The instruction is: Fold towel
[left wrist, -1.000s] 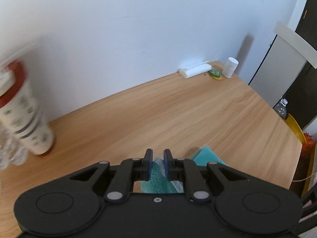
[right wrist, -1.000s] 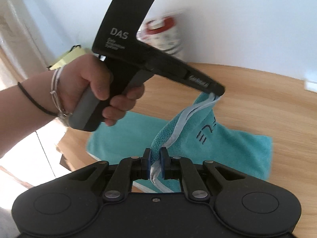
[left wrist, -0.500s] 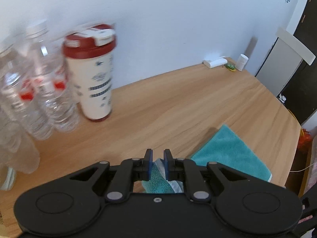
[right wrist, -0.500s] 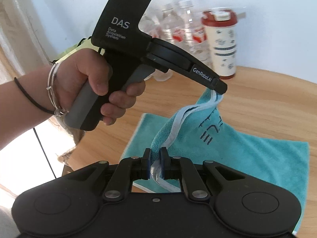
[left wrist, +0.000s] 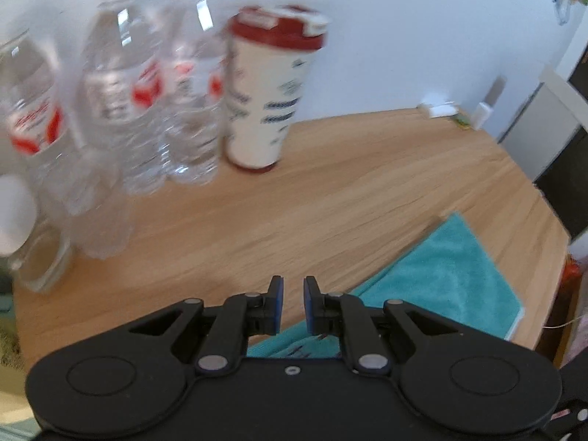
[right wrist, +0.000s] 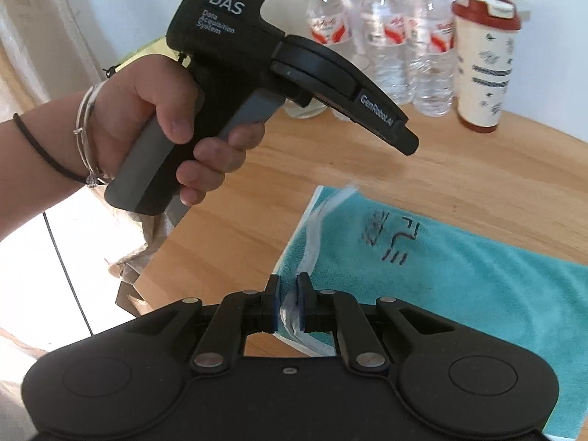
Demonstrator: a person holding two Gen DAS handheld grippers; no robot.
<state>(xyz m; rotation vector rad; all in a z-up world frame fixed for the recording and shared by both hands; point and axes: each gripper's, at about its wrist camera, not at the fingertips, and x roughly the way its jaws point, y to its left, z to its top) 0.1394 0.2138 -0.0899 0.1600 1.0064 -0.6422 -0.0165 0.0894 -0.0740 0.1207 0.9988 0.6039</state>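
Note:
A teal towel (right wrist: 459, 272) with a pale border and dark embroidered marks lies folded on the wooden table (right wrist: 477, 169). It also shows in the left wrist view (left wrist: 444, 286). My left gripper (left wrist: 293, 294) is slightly open and empty, above the towel's corner; from the right wrist view it (right wrist: 409, 145) hovers clear of the cloth. My right gripper (right wrist: 286, 307) is shut on the towel's pale border at the near left corner.
Three clear water bottles (right wrist: 382, 29) and a white cup with a red lid (right wrist: 485, 58) stand by the wall. A glass jar (left wrist: 40, 257) stands at the table's left end. A white box (left wrist: 437, 108) and a small white container (left wrist: 485, 114) sit at the far corner.
My left gripper has let go of the towel corner and risen away from it. The corner has dropped onto the towel. The right gripper has lowered its edge toward the table.

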